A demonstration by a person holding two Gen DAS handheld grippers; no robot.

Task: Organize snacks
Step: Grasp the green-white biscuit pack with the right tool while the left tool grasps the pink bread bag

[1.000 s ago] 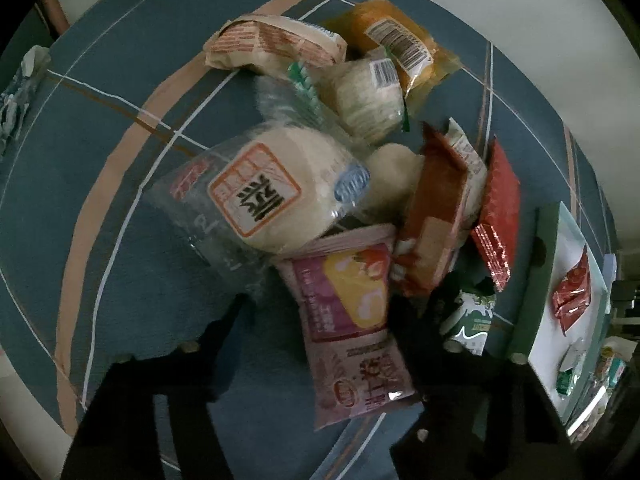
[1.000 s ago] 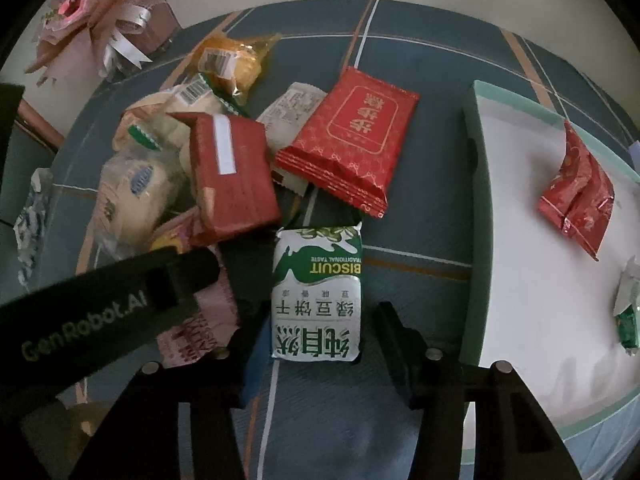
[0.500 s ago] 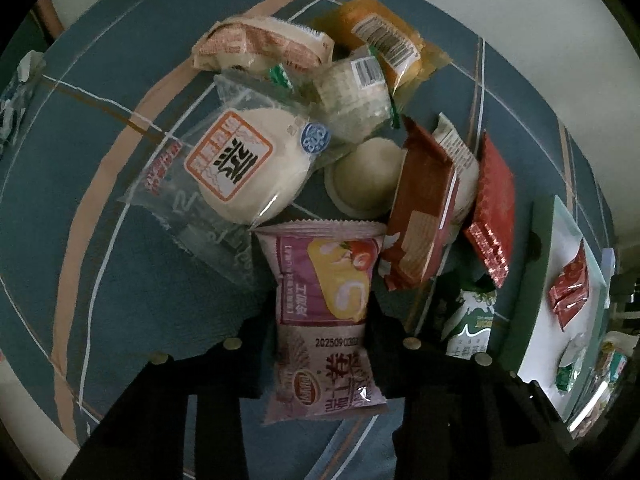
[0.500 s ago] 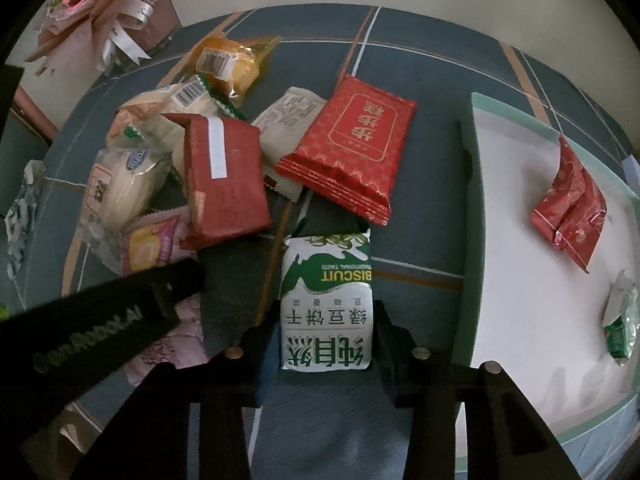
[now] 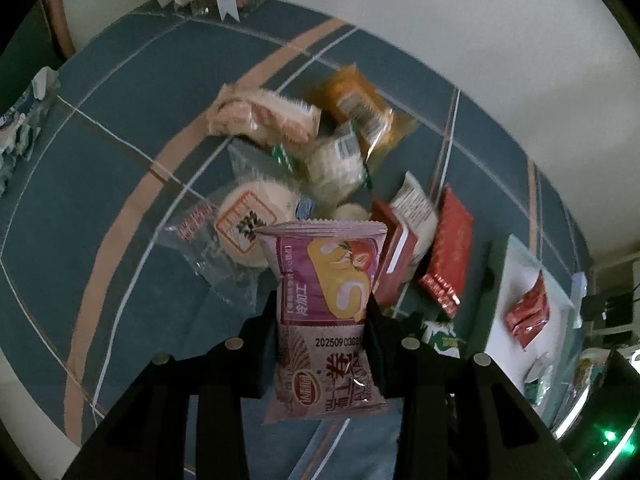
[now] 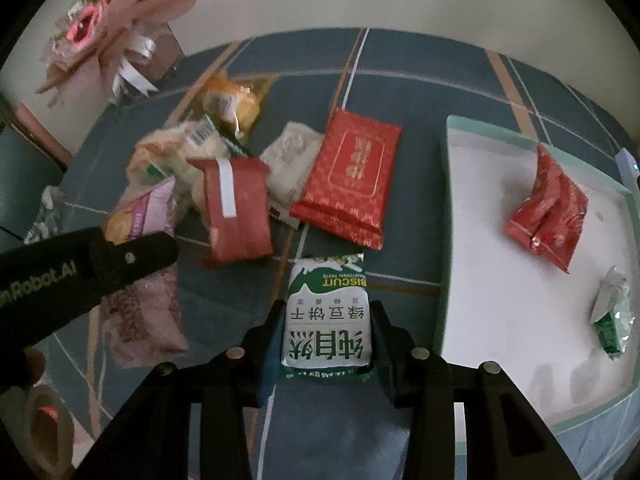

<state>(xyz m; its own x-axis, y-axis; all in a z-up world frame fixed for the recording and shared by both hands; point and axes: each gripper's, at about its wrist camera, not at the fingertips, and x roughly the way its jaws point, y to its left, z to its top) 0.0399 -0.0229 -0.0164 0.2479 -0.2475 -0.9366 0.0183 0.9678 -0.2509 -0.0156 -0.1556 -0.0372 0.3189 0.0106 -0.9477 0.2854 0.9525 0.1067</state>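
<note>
My left gripper (image 5: 322,320) is shut on a pink cake-roll packet (image 5: 326,304) and holds it above the blue tablecloth. My right gripper (image 6: 326,322) is shut on a green and white biscuit packet (image 6: 326,320), lifted just left of the white tray (image 6: 500,280). The left gripper's arm (image 6: 80,276) and its pink packet (image 6: 140,216) show at the left of the right wrist view. A pile of snacks lies beyond: a round white bun packet (image 5: 248,224), a dark red packet (image 6: 236,208), a bright red flat packet (image 6: 352,176).
The tray holds a red packet (image 6: 548,216) and a small green one (image 6: 612,320). An orange packet (image 5: 360,108) and a pink-white packet (image 5: 264,116) lie at the far side of the pile. A pink bouquet (image 6: 104,32) stands at the table's far left.
Both grippers closed on their packets and lifted them. The left one rose clear of the pile with the pink packet; the right one rose with the biscuit packet.
</note>
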